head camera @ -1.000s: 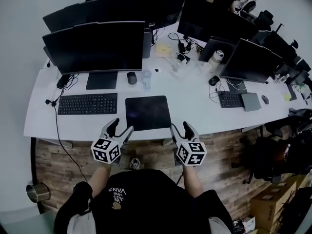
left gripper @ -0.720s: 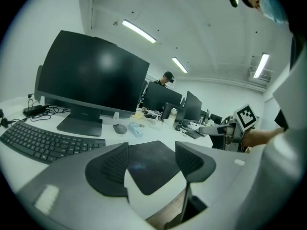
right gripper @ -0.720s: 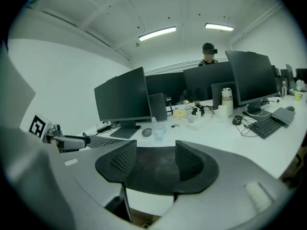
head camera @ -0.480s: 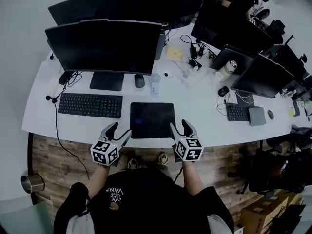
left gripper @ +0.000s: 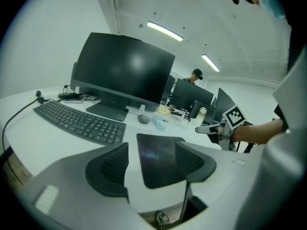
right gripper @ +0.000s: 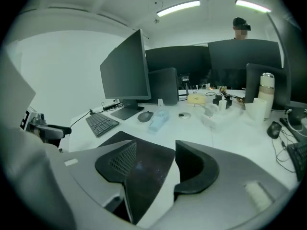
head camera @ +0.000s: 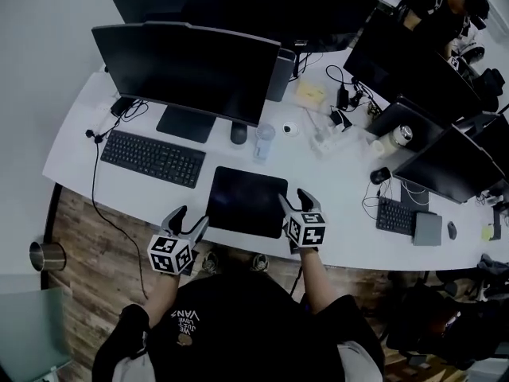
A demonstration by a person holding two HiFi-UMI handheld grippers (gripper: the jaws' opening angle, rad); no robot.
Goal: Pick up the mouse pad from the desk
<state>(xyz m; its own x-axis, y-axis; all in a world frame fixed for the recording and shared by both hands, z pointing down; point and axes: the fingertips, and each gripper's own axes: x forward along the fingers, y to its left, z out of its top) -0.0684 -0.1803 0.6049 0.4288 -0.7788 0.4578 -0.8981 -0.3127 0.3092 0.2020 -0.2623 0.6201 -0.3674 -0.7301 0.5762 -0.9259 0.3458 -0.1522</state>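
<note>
A black square mouse pad [head camera: 247, 200] lies flat near the front edge of the white desk [head camera: 334, 237]. It also shows between the jaws in the left gripper view, mouse pad [left gripper: 158, 153], and in the right gripper view, mouse pad [right gripper: 148, 169]. My left gripper [head camera: 189, 223] hovers open just off the desk's front edge, left of the pad's near left corner. Open too, my right gripper [head camera: 296, 204] sits over the pad's right edge. Neither holds anything.
A black keyboard [head camera: 153, 158] lies left of the pad under a large monitor [head camera: 187, 68]. Behind the pad are a mouse [head camera: 238, 133] and a clear bottle [head camera: 263, 142]. More monitors, cables and a second keyboard [head camera: 395, 216] crowd the right side. A person [head camera: 445, 10] stands at the far right.
The head view has shifted, so the desk now slants. Both grippers moved forward: the right one now reaches the pad's right edge, the left one nears its left corner.
</note>
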